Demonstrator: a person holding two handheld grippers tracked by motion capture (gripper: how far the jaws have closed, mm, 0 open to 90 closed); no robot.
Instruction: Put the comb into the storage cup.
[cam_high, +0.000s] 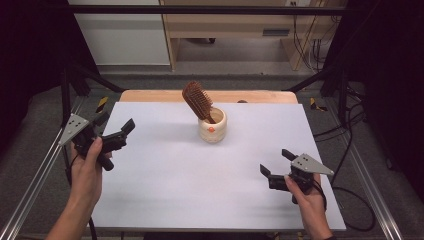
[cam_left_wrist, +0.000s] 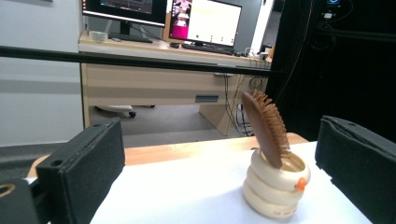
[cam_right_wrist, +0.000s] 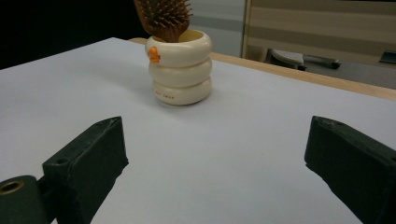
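Observation:
A cream ringed cup (cam_high: 212, 125) with an orange mark stands at the middle back of the white table top (cam_high: 210, 195). A brown wooden hairbrush (cam_high: 198, 101) stands in it, handle down, head leaning left. My left gripper (cam_high: 117, 124) hovers at the table's left edge, open and empty, a hand around it. My right gripper (cam_high: 276, 161) is near the front right, open and empty. The left gripper view has the cup (cam_left_wrist: 276, 186) and brush (cam_left_wrist: 266, 127) ahead to the right. In the right gripper view the cup (cam_right_wrist: 179, 67) stands ahead, the brush (cam_right_wrist: 164, 17) cut off by the top edge.
A bare wooden strip (cam_high: 150, 95) runs along the table's far edge. Black frame posts (cam_high: 66, 92) and metal rails flank the table. Cables (cam_high: 350, 150) lie on the floor at the right. A desk with monitors (cam_left_wrist: 205, 21) stands beyond the table.

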